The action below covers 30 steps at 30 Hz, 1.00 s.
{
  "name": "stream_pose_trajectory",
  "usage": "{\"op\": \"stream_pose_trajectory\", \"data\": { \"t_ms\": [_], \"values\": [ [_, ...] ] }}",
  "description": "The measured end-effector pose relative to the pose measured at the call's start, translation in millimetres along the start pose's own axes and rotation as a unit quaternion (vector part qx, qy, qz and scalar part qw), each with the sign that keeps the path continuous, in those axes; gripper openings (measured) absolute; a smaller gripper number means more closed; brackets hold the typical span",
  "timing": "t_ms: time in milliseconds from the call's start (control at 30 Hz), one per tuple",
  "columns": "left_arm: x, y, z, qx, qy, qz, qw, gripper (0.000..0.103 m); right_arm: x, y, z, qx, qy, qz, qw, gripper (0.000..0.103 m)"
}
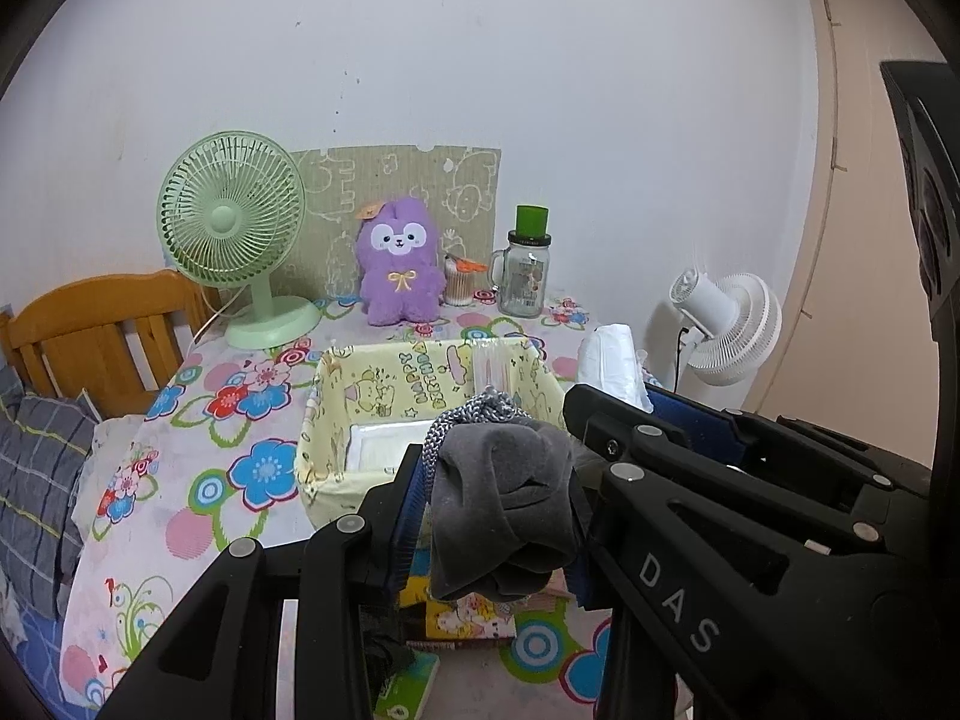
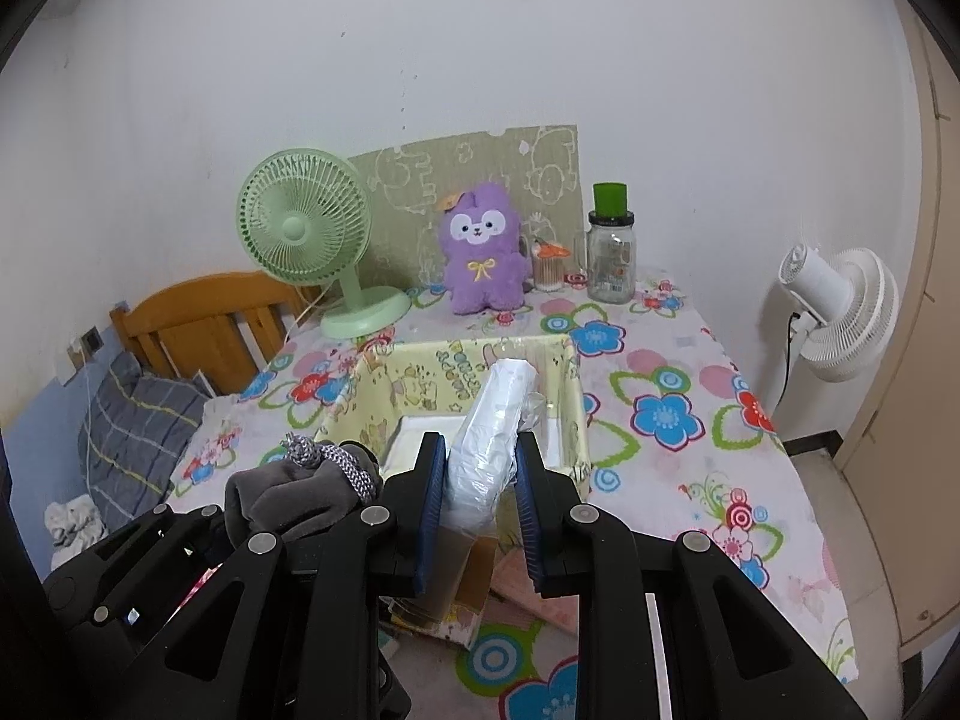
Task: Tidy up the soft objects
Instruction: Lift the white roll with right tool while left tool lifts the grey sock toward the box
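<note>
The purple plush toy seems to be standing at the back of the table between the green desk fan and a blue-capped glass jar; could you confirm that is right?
Nearly right: the glass jar has a green cap, not a blue one, as the right wrist view shows. The purple plush toy does stand at the back of the table, between the green desk fan and that jar.

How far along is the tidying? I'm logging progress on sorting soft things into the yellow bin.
Done: one flat white packet already lies in the yellow bin. In hand: the left tongs grip a grey sock bundle, and the right tongs grip a white plastic-wrapped pack, both near the bin. Left: dropping both in. The purple plush sits at the back of the table.
</note>
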<state>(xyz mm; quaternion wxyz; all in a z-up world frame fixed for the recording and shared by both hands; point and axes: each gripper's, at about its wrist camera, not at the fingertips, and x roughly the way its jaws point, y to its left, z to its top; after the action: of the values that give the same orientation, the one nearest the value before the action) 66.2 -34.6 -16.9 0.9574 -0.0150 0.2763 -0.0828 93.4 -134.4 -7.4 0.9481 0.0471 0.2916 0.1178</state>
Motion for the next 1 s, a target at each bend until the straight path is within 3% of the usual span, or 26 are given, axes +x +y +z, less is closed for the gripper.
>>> {"op": "stream_pose_trajectory", "data": {
  "t_ms": [1000],
  "values": [
    [46.4,18.4,37.6,-0.005,-0.003,0.009,0.9999,0.040,52.9,-0.3,43.0,-0.007,-0.001,0.001,1.000,0.026]
  ]
}}
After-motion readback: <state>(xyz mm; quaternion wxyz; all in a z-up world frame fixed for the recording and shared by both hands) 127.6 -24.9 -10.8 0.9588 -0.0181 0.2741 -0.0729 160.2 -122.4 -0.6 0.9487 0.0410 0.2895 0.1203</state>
